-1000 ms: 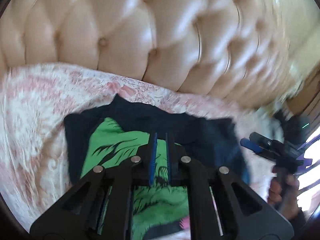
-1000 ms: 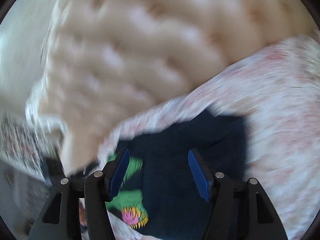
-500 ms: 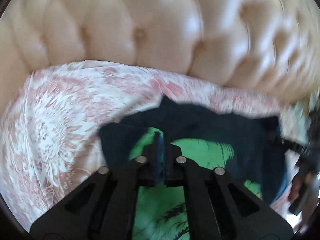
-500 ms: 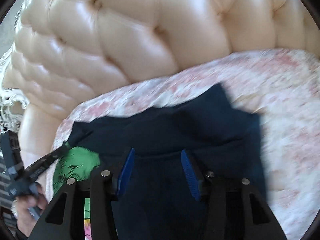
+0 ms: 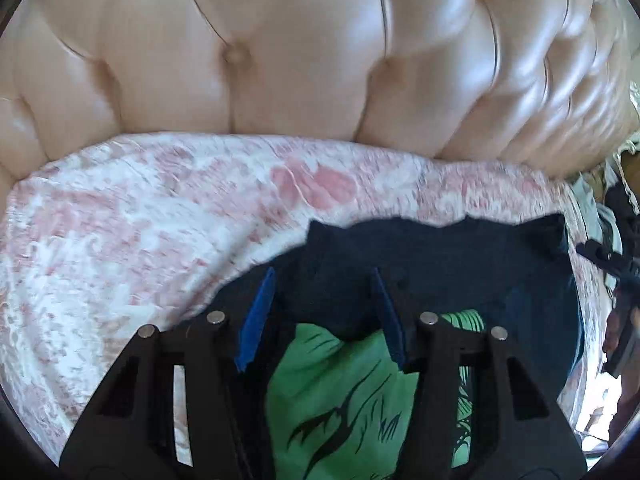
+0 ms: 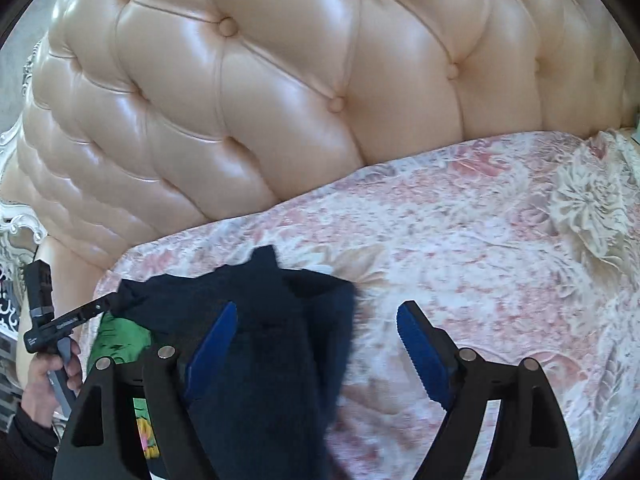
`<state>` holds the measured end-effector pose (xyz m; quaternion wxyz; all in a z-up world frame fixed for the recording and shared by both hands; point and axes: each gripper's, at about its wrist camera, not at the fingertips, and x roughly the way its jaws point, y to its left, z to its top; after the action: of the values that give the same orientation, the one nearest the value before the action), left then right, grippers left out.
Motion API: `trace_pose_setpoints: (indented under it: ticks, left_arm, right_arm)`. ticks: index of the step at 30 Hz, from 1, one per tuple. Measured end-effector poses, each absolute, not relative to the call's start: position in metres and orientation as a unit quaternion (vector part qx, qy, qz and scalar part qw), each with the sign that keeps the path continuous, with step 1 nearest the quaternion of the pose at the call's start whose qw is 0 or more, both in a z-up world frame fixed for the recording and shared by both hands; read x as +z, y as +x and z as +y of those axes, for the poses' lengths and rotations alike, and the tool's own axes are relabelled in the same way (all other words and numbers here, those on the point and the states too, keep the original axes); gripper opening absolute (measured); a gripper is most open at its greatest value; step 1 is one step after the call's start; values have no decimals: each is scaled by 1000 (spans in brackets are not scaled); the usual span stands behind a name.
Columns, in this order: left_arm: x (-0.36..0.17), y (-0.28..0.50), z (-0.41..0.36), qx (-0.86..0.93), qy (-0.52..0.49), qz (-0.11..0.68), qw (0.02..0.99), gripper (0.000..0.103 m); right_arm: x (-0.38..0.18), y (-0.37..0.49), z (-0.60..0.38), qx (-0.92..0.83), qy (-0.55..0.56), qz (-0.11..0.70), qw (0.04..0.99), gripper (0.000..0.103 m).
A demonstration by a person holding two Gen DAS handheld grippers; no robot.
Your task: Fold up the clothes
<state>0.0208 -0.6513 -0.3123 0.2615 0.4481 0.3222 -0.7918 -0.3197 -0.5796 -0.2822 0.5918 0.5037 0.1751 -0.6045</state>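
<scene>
In the left wrist view, the left gripper (image 5: 322,312) hung over the dark navy T-shirt with a green print (image 5: 420,272), which lay on the pink floral bedspread (image 5: 160,216) below the tufted cream leather headboard (image 5: 280,48). Its blue-padded fingers were spreading, pinching nothing.

In the right wrist view, the right gripper (image 6: 316,344) was opening wide, the shirt's edge lying loose beneath.

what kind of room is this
Most likely a bedroom at home: a tufted, buttoned cream headboard rises behind a pink-and-white floral bedspread, and a dark t-shirt with a green print lies spread on it for folding.
</scene>
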Motion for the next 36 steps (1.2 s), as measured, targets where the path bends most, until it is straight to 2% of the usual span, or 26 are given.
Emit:
trace_pose_setpoints:
  ticks: [1, 7, 12, 15, 17, 20, 23, 28, 30, 36]
  left_arm:
    - [-310, 21, -651, -794, 447, 318, 261, 17]
    - [-276, 23, -659, -815, 403, 326, 260, 16]
    - [-310, 10, -667, -780, 447, 325, 293, 17]
    - [-322, 19, -663, -773, 443, 330, 312, 29]
    - [-315, 32, -662, -777, 421, 336, 324, 52]
    - [-293, 69, -666, -784, 369, 375, 330, 52]
    - [-277, 123, -668, -780, 313, 454, 296, 54]
    - [-299, 174, -647, -759, 285, 545, 214, 55]
    - [-315, 176, -643, -747, 292, 558, 213, 55]
    - [-336, 156, -633, -724, 328, 578, 185, 55]
  right_arm:
    - [-282, -323, -579, -606, 502, 175, 591, 83]
    - [-276, -328, -580, -603, 486, 181, 606, 83]
    - [-275, -290, -586, -601, 443, 242, 620, 83]
    - [-280, -259, -583, -586, 412, 279, 639, 83]
    - [-292, -245, -587, -580, 400, 317, 635, 83]
    - [-314, -247, -595, -589, 419, 352, 595, 83]
    - [-319, -271, -590, -598, 468, 310, 572, 83]
    - [-289, -299, -559, -598, 500, 225, 584, 83]
    - [-278, -309, -543, -586, 520, 184, 593, 83]
    - [-269, -315, -508, -563, 551, 159, 595, 83]
